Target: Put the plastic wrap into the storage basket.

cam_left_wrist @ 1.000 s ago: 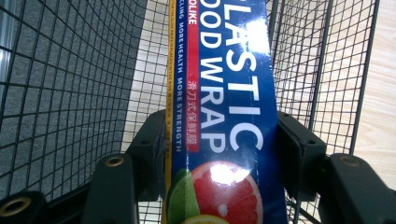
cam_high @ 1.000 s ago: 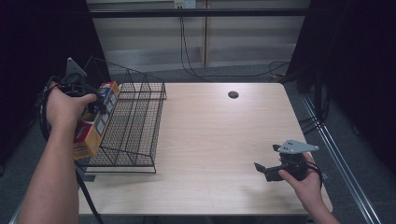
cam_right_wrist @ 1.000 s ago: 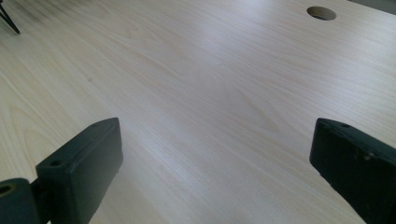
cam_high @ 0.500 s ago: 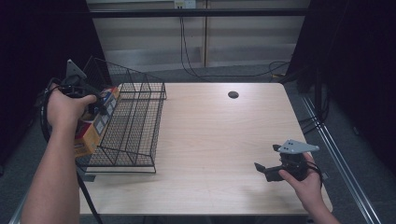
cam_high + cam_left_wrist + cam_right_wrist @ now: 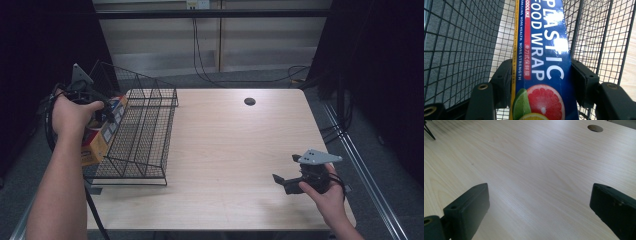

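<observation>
Wood table (image 5: pixel 225 150) — pale, bare-grained — grey carpet floor (image 5: pixel 260 77) behind.

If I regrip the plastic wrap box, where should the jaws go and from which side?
Grip the box across its narrow width, as the left gripper does now, pads on the two long side faces. Come from the open side away from the wire basket; the box is long and slim, and the mesh crowds its far side.

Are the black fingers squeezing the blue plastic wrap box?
Touching. In the left gripper view, both fingers of the left gripper press against the sides of the plastic wrap box, with no gap on either side.
</observation>
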{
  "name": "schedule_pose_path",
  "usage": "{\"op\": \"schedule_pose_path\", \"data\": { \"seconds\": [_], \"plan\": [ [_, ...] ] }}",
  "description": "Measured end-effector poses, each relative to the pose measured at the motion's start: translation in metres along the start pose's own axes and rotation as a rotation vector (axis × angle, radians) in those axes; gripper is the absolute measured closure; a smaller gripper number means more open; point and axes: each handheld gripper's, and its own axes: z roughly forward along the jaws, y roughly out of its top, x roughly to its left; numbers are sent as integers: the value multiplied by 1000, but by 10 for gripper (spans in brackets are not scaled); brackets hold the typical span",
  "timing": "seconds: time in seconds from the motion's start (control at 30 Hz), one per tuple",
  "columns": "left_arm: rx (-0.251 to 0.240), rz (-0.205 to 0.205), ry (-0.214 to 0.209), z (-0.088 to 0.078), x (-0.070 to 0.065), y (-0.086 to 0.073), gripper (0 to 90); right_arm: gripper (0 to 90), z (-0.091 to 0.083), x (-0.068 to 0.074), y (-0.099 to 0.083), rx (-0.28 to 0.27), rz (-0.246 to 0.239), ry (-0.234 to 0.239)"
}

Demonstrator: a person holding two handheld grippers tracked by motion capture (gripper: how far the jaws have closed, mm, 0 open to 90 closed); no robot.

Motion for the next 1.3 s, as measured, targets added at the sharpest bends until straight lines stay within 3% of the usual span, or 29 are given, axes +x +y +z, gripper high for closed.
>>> {"op": "schedule_pose_path", "data": {
  "seconds": [0.2,0.23,0.27,0.5,0.77,0.97,1.13,1.3],
  "plan": [
    [-44,-20,-14,-8,1,1,418,24,0,0,0,4,0,-3],
    [-75,-29,-90,-17,1,0,407,24,0,1,0,4,0,-3],
    [-73,-28,-96,-18,0,-1,393,24,0,1,0,4,0,-2],
    [-87,26,-116,-20,-13,-5,350,24,-1,2,1,-5,-6,-2],
    [-88,46,-136,-24,-26,-8,294,24,-2,2,3,-8,-4,-2],
    [-93,59,-143,-29,-27,-8,271,24,-1,2,3,-7,-11,7],
    [-112,74,-172,-34,-40,-10,247,25,-4,1,2,-7,-1,-5],
    [-104,125,-210,-32,-55,-14,225,25,-5,2,2,-9,-5,-4]
  ]
}}
